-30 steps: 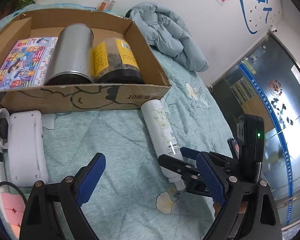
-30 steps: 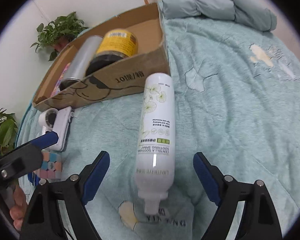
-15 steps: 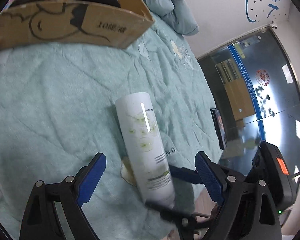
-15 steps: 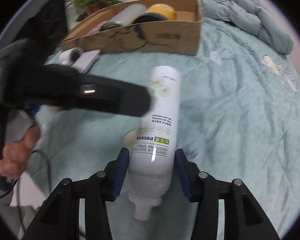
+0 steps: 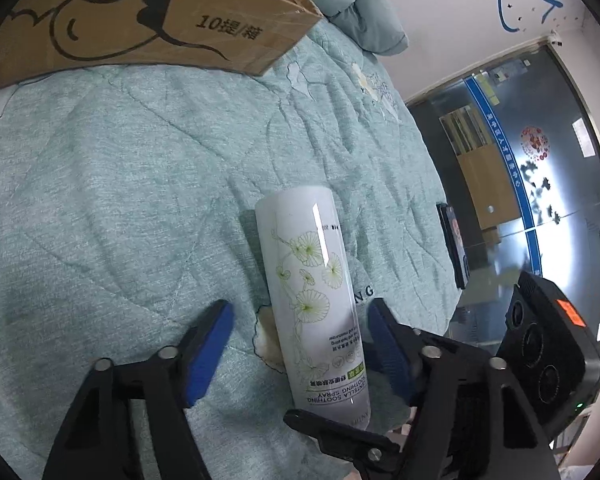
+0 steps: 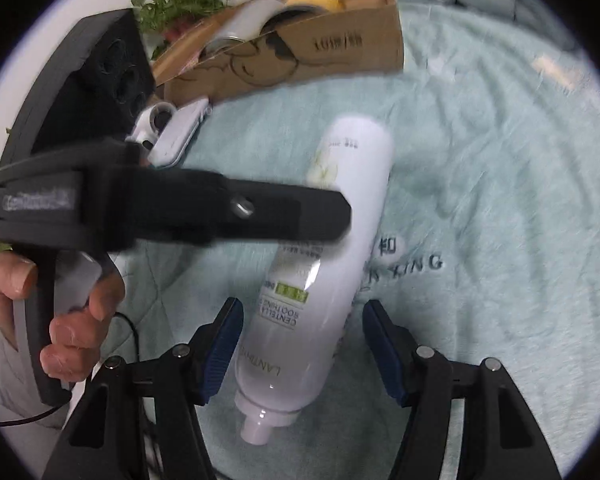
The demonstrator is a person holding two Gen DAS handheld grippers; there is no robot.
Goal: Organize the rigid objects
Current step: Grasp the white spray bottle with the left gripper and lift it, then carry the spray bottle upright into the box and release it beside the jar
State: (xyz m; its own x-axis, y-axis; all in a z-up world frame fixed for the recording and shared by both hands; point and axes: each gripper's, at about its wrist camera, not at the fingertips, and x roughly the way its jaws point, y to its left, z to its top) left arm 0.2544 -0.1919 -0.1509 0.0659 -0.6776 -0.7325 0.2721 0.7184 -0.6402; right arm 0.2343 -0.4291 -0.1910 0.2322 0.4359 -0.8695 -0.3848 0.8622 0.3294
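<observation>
The spray bottle [image 5: 314, 300] lies on the quilt [image 5: 100, 180], long axis toward twelve o'clock, between both grippers — left gripper [image 5: 300, 336] and right gripper [image 6: 302, 340] spread, neither clamping it.

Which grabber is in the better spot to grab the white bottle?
Probably left: the left gripper, open, flanks the white bottle mid-body, one pad nearly touching. The right gripper, also open, straddles only its neck end.

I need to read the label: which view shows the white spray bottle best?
The left wrist view: the white spray bottle is sharp, its printing legible. The right wrist view shows it blurred, partly crossed by the left gripper.
</observation>
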